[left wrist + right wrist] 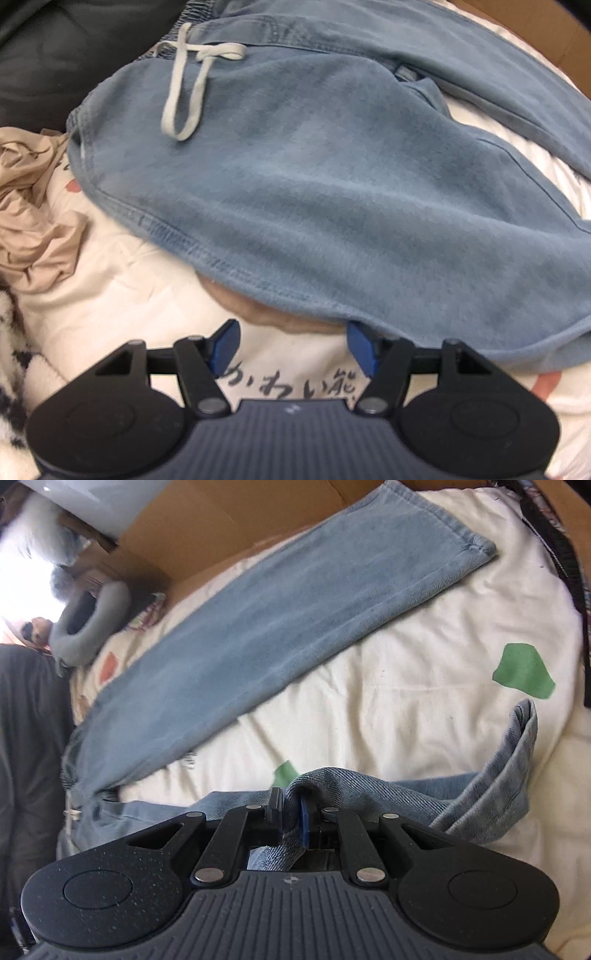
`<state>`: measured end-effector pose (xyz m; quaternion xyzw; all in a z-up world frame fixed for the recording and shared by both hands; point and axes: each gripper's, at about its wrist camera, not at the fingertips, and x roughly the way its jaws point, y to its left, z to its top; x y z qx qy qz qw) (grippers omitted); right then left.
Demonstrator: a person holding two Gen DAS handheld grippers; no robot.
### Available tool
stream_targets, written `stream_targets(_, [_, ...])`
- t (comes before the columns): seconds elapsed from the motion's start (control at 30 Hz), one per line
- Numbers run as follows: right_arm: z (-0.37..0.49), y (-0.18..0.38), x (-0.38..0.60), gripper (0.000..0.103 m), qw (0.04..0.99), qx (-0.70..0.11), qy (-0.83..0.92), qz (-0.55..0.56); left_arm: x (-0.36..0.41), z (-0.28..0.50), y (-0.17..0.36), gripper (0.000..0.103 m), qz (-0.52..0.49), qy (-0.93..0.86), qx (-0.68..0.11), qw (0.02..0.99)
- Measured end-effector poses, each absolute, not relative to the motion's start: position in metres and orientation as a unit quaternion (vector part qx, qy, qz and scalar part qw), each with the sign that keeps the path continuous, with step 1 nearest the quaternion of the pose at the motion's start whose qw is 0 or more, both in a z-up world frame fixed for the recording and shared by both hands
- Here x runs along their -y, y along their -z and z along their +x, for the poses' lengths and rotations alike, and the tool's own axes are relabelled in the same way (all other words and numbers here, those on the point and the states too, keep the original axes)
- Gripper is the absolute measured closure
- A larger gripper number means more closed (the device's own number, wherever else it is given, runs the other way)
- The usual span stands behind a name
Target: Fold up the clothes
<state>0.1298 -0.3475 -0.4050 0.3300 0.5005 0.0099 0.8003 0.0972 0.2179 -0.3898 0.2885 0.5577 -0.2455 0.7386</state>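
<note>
- The left gripper point(291, 341) holds its blue pads wide apart with nothing between them, low over the cream printed bedspread point(122, 280). Its right-side pad sits at the hem of the pale blue denim trousers point(314, 177), perhaps lined up to take that edge.
- Ahead of this gripper the trousers' upper part lies spread, the elastic waistband far ahead and to the left, with the white drawstring point(184, 92) looped loose on the cloth. A little of something pinkish-tan peeks out from under the hem just ahead of the pads; what it is cannot be told.
- To the left of the gripper lies a crumpled beige garment point(33, 210), set aside from the trousers.
- The right gripper point(291, 810) is clamped on a ridge of the trousers' denim; the cloth bunches up between the pads and runs back into the tool, so the pinch looks firm enough to carry that leg.
- To the right of this gripper the held trouser leg point(491, 775) trails off and its cuff rises from the bedspread, apparently pulled up by the grip.
- Ahead and to the left, the other leg point(280, 627) lies flat and straight, cuff far ahead on the right, a fair target to lay the held leg onto.
</note>
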Motion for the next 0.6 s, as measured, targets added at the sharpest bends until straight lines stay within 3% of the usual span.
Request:
stream_targets(0.17, [0.136, 0.430, 0.353, 0.093, 0.780, -0.516, 0.004, 0.353, -0.207, 0.099, 0.399, 0.036, 0.296, 0.246, -0.557, 0.736])
stream_targets(0.2, [0.137, 0.435, 0.355, 0.084, 0.775, -0.518, 0.006, 0.361, -0.205, 0.099, 0.400, 0.036, 0.298, 0.246, -0.557, 0.736])
stream_targets(0.37, [0.138, 0.443, 0.359, 0.080, 0.758, -0.527, 0.005, 0.384, -0.202, 0.100, 0.398, 0.036, 0.301, 0.247, -0.557, 0.734])
stream_targets(0.5, [0.128, 0.428, 0.361, 0.059, 0.762, -0.519, 0.006, 0.387, -0.205, 0.097, 0.391, 0.036, 0.300, 0.249, -0.555, 0.735])
stream_targets(0.6, [0.114, 0.413, 0.364, 0.057, 0.768, -0.500, 0.006, 0.400, -0.206, 0.094, 0.383, 0.036, 0.298, 0.251, -0.553, 0.737])
